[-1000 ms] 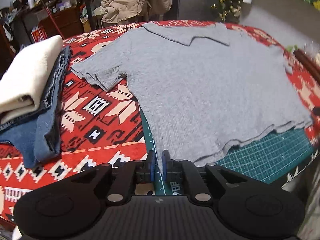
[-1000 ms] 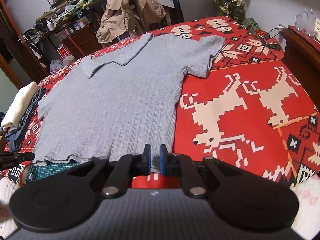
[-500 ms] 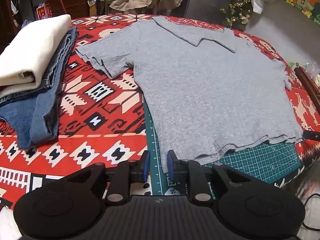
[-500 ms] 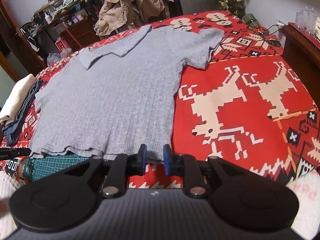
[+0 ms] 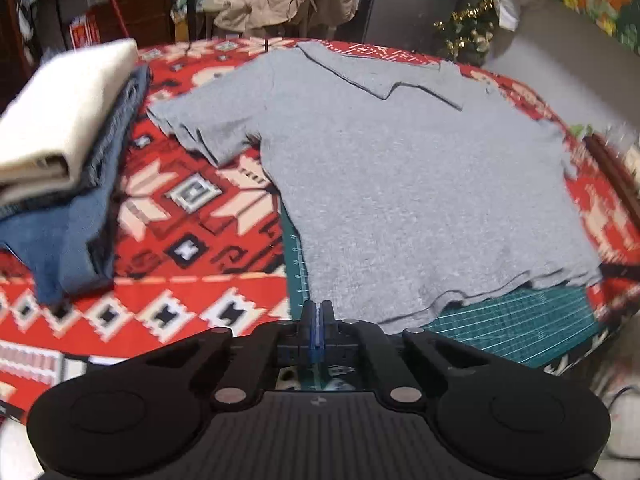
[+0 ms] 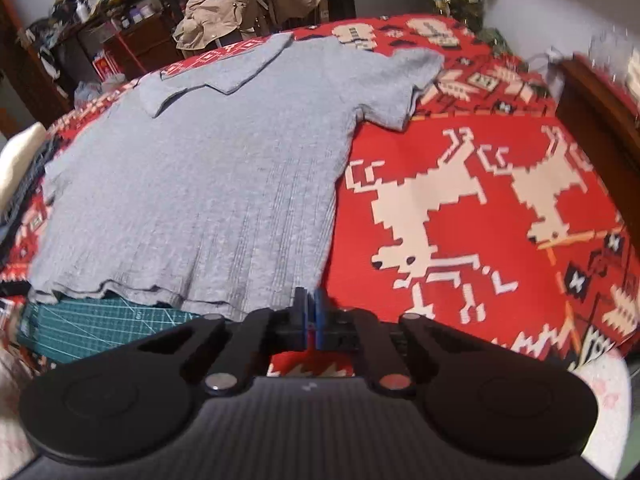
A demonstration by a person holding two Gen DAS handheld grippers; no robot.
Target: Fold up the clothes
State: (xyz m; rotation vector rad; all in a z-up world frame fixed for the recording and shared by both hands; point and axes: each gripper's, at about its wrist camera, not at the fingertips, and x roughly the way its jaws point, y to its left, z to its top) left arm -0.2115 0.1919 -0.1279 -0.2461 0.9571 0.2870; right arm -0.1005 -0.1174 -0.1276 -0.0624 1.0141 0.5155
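Left wrist view: my left gripper (image 5: 317, 326) now has its jaws pressed together at the near left corner of the grey shirt (image 5: 400, 184). Half a second ago those jaws stood apart with a gap between them, so they have just closed. The hem corner sits right at the fingertips, though the frame is smeared and I cannot be sure that cloth is actually pinched between them.

My right gripper (image 6: 309, 318) has done the same over that half second: its blue pads have gone from a clear gap to nearly meeting, at the shirt's near right corner, where the hem runs right up to the tips.

The grey shirt lies spread flat on the red patterned blanket (image 6: 480, 208), collar away from me, both short sleeves out to the sides, its bottom hem resting on the green cutting mat (image 5: 520, 320). Off to the left sits a folded stack, a cream garment (image 5: 68, 120) on top of jeans (image 5: 68, 248).

With both grippers closed at the two hem corners, I judge this as taking hold of the bottom edge, ready to carry it up toward the collar.
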